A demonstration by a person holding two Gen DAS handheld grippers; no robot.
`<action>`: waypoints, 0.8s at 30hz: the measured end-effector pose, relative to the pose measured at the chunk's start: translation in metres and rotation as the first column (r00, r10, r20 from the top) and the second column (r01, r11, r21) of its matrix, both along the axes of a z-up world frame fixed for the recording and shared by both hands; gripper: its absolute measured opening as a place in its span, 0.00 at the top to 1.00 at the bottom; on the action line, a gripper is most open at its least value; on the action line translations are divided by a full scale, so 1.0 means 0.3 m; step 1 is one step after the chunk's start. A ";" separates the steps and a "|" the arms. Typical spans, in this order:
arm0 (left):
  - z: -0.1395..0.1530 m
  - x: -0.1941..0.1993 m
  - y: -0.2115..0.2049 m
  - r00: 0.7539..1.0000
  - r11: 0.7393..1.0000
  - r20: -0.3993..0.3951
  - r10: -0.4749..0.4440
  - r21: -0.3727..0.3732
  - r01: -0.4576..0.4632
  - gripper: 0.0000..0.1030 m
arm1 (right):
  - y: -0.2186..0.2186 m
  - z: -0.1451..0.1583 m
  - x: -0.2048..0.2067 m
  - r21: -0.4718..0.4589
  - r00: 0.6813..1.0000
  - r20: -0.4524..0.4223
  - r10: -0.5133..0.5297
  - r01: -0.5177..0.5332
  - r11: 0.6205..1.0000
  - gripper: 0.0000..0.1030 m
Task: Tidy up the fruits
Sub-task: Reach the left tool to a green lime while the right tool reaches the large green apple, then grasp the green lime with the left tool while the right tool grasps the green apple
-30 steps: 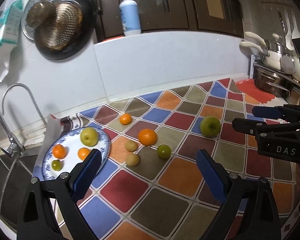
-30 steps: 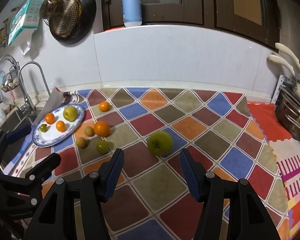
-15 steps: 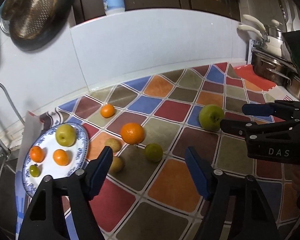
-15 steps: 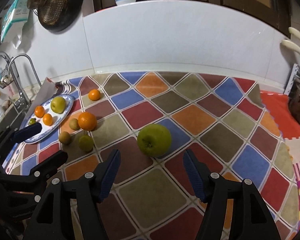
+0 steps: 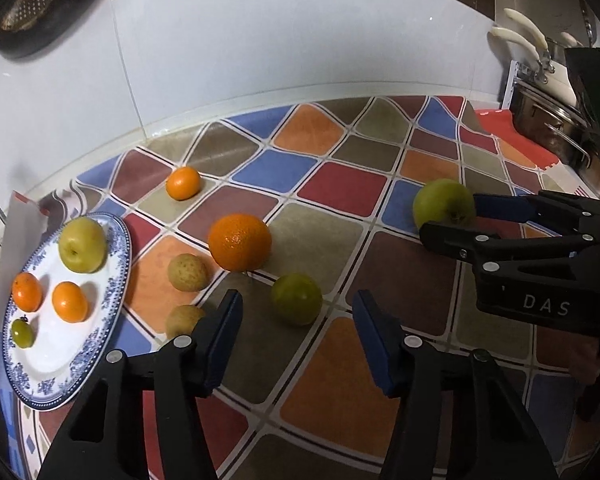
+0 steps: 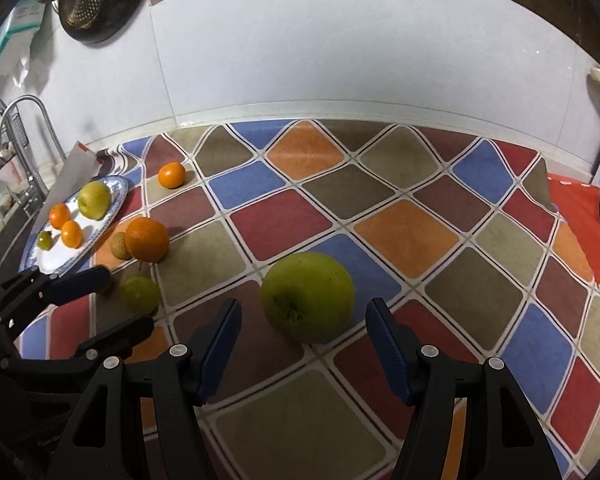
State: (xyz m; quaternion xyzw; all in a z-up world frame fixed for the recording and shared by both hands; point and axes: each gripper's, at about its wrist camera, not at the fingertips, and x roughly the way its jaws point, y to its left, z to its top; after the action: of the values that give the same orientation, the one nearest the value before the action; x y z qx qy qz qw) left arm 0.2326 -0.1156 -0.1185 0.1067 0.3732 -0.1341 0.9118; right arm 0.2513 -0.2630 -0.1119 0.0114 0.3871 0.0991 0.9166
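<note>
Left hand-held gripper [image 5: 298,330] hangs over the bench [image 5: 332,364], jaws apart and closing, nothing clamped; small green fruit [image 5: 296,299] sits just beyond the tips, lined up with the gap, not touched. Right hand-held gripper [image 6: 303,326] has jaws apart, empty, big green apple [image 6: 307,297] just ahead of the tips, between their lines, pads not on it. Landmark: blue-rimmed plate [image 5: 112,312] at the bench's sink end. On the plate: yellow-green apple [image 5: 82,244], two small oranges [image 5: 69,301], one tiny green fruit [image 5: 22,333]. Just beside the plate, off it: two brownish fruits [image 5: 187,272]. Large orange [image 5: 239,242] near the plate, touching neither. Small orange [image 5: 183,183] beyond the plate, toward the wall. Big green apple well apart from the plate. Checkered mat covers the bench.
</note>
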 end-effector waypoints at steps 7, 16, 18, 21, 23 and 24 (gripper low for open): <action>-0.016 0.029 0.001 0.999 1.000 -0.045 -0.007 -0.025 0.006 0.59 | -0.001 -0.025 0.034 0.001 1.000 -0.019 -0.002 0.002 1.000 0.37; -0.024 0.049 -0.007 0.998 0.999 -0.063 -0.021 -0.028 0.019 0.73 | -0.005 -0.035 0.043 0.005 1.000 -0.024 -0.001 0.001 1.000 0.49; -0.022 0.049 -0.007 0.998 0.999 -0.063 -0.024 -0.030 0.022 0.73 | -0.004 -0.035 0.042 0.004 1.000 -0.023 0.000 0.000 1.000 0.50; -0.012 0.040 -0.006 0.998 0.999 -0.054 -0.028 -0.036 0.026 0.73 | -0.005 -0.032 0.040 0.000 1.000 -0.023 0.003 -0.003 1.000 0.50; -0.005 0.033 -0.006 0.998 0.999 -0.049 -0.032 -0.037 0.030 0.73 | -0.003 -0.027 0.033 -0.001 1.000 -0.023 0.006 -0.006 1.000 0.50; 0.002 0.027 -0.005 0.999 0.999 -0.043 -0.033 -0.040 0.032 0.73 | -0.003 -0.024 0.029 0.002 1.000 -0.023 0.008 -0.008 1.000 0.50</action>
State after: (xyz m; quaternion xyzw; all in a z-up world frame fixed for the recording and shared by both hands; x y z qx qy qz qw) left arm 0.2406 -0.1171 -0.1178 0.0918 0.3886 -0.1586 0.9030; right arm 0.2601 -0.2639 -0.1189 0.0116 0.3974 0.1031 0.9118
